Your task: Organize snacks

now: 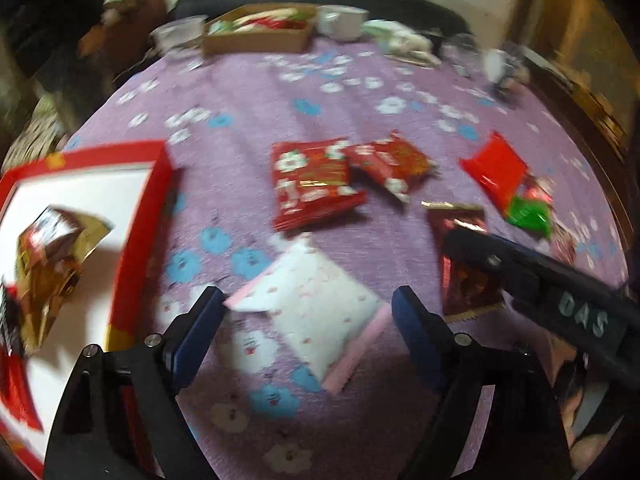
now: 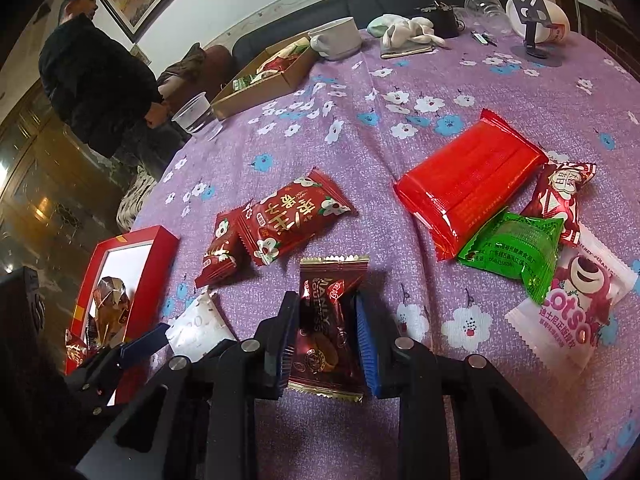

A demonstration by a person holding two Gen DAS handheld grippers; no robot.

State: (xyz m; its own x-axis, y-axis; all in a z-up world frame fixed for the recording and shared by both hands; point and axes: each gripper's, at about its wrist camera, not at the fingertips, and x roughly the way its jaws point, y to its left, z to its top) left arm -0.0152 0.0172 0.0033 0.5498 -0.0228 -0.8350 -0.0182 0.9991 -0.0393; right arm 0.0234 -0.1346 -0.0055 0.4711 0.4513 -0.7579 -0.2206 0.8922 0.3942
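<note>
My left gripper (image 1: 308, 300) stands open over a white and pink snack packet (image 1: 316, 308), which lies between its blue fingers untouched. To its left is a red gift box (image 1: 148, 208) with a white floor, holding a gold-brown wrapped snack (image 1: 48, 256). My right gripper (image 2: 326, 316) is shut on a dark red packet (image 2: 332, 280) that lies on the purple flowered cloth (image 2: 360, 152). In the left wrist view that same dark red packet (image 1: 468, 280) lies at the right. Two red flowered packets (image 2: 292, 216) lie just beyond it.
To the right lie a big red packet (image 2: 468, 188), a green one (image 2: 516, 248), a pink bear packet (image 2: 576, 300) and a red-white one (image 2: 560, 200). At the far edge stand a cardboard box (image 2: 256, 92), a plastic cup (image 2: 196, 114) and a white bowl (image 2: 336, 38). A person (image 2: 92, 72) stands left.
</note>
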